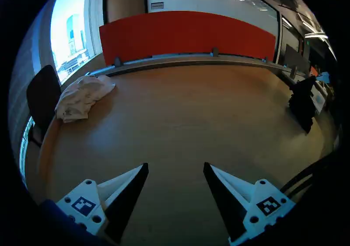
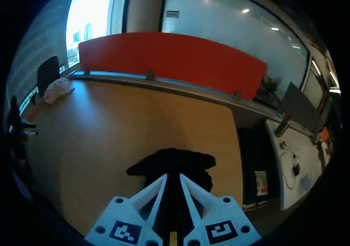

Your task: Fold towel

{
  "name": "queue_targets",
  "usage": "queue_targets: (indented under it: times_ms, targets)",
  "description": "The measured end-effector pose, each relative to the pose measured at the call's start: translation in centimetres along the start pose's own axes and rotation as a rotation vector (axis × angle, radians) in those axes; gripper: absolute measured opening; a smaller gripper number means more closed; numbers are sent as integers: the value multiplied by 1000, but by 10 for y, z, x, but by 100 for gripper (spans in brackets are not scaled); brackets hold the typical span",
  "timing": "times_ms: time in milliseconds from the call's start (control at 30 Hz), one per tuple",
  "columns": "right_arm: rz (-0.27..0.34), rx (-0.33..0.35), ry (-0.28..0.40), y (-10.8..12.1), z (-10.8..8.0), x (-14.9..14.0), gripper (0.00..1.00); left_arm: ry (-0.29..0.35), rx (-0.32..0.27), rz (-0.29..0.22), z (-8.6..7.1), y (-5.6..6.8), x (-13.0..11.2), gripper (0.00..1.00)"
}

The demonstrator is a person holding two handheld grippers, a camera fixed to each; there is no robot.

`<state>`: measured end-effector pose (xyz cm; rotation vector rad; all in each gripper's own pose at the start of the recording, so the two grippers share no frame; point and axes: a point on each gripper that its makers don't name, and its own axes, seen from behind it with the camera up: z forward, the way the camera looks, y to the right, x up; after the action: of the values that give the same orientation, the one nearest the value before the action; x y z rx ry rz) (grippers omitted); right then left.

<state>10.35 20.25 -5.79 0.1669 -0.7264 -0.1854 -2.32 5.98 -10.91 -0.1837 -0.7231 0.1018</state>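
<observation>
Two towels, 2 tools, 1 table, 1 chair. The white towel [image 1: 83, 97] lay crumpled at the far left corner of the table [image 1: 183, 110], close to the rail along the far edge. The left tool [image 1: 175, 164] hovered over the near part of the table w/ its fingers wide apart and nothing btwn them. The white towel was well apart from it, ahead and to the left, w/ only bare wood in the way.

In the right gripper view a black towel [image 2: 175, 160] sat bunched near the near right corner of the table [image 2: 109, 123], right at the tips of the right tool [image 2: 173, 175]. Its fingers were nearly together w/ dark cloth in the narrow gap; couldn't tell if they were actually clamped on it. The white towel [image 2: 57, 89] showed small at the far left corner, well apart.

A red partition [image 1: 188, 33] ran behind the far edge. A black chair [image 1: 42, 95] stood just past the left edge, beside the white towel. A dark heap [image 1: 304, 103] was at the right edge in the left gripper view; too dim to say what.
</observation>
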Motion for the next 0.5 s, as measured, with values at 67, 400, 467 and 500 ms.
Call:
queue_targets:
  times_ms: [67, 400, 467, 500]
  targets:
    - [3, 0, -1, -1, -2, -2, 5, 1, 0, 0, -1, -1, 0, 93]
    - [33, -26, -32, 5, -9, -26, 5, 4, 0, 3, -3, -5, 0, 93]
    - [46, -34, -43, 8, -9, -35, 5, 4, 0, 3, -3, -5, -1, 93]
    - [52, -37, -47, 9, -10, -38, 5, 4, 1, 4, -4, -6, -1, 93]
